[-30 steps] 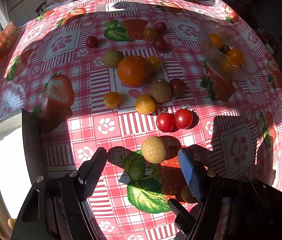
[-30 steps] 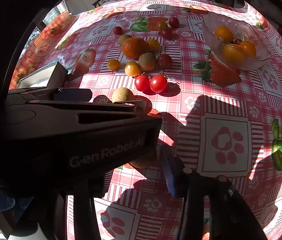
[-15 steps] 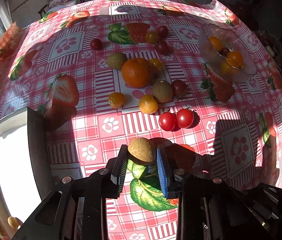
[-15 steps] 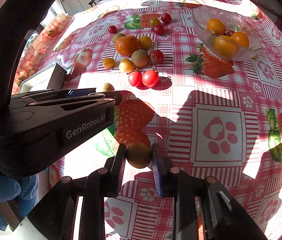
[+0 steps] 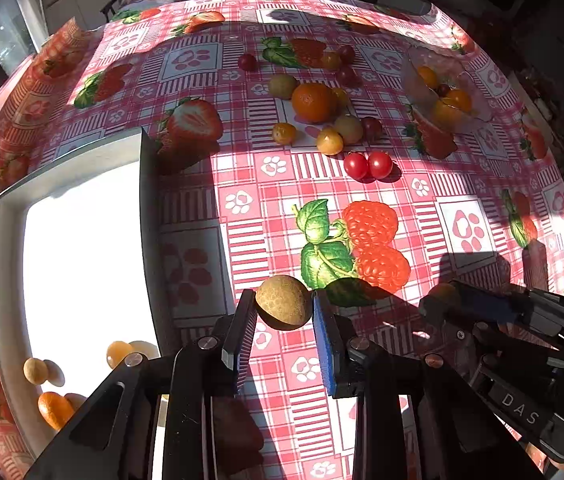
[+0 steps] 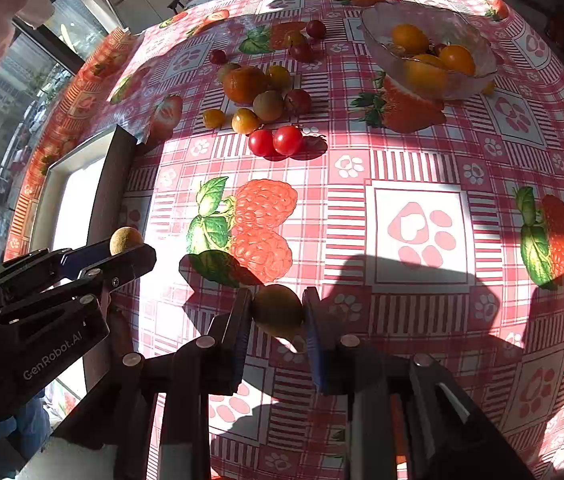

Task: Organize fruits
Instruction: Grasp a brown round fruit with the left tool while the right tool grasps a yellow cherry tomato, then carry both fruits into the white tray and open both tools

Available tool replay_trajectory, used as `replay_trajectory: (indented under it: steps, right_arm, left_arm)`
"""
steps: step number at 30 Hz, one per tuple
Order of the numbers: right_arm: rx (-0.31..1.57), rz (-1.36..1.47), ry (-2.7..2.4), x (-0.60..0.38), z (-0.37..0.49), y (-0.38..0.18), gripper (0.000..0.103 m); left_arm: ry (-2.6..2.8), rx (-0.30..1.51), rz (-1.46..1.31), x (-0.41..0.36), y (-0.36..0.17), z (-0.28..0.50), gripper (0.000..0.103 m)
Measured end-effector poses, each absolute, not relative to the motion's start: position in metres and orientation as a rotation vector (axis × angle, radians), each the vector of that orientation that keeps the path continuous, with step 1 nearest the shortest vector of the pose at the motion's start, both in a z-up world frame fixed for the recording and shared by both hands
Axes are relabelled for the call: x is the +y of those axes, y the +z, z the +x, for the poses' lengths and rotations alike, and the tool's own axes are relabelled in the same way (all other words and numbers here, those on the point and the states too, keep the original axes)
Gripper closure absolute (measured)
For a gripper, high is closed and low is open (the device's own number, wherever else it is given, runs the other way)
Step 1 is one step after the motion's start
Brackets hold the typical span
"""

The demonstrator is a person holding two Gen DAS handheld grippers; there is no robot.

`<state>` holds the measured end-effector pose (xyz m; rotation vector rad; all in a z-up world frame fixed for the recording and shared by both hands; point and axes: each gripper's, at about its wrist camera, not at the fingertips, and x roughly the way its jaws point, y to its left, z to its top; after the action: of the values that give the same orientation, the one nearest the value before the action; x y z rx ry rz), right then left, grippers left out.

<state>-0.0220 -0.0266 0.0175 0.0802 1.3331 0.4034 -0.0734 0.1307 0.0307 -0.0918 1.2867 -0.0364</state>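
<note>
My left gripper [image 5: 283, 312] is shut on a round tan fruit [image 5: 283, 307], held above the tablecloth right of the white tray [image 5: 6, 240]; it also shows in the right wrist view [image 6: 125, 240]. My right gripper [image 6: 276, 312] is shut on a brownish-green fruit [image 6: 277, 309], lifted above the table. Loose fruits lie at the far middle: an orange [image 5: 313, 102], two red tomatoes [image 5: 367, 165], several small yellow and dark ones. A glass bowl [image 6: 377, 28] holds orange fruits.
The white tray holds a few small fruits at its near end [image 5: 50, 408]. The table has a red checked cloth with printed strawberries [image 5: 373, 240]. The right gripper body [image 5: 521, 344] sits close to the right of the left one.
Both grippers closed on their fruits and lifted them, pulling back toward me. The left one has swung left toward the white tray, which now fills more of its view.
</note>
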Motion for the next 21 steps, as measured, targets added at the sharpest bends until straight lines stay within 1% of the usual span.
replay_trajectory:
  steps: [21]
  right_arm:
    - [1.325,0.013,0.528,0.042,-0.032,0.04,0.075]
  left_arm:
    - [0.085,1.241,-0.149,0.198,0.059,-0.12,0.073]
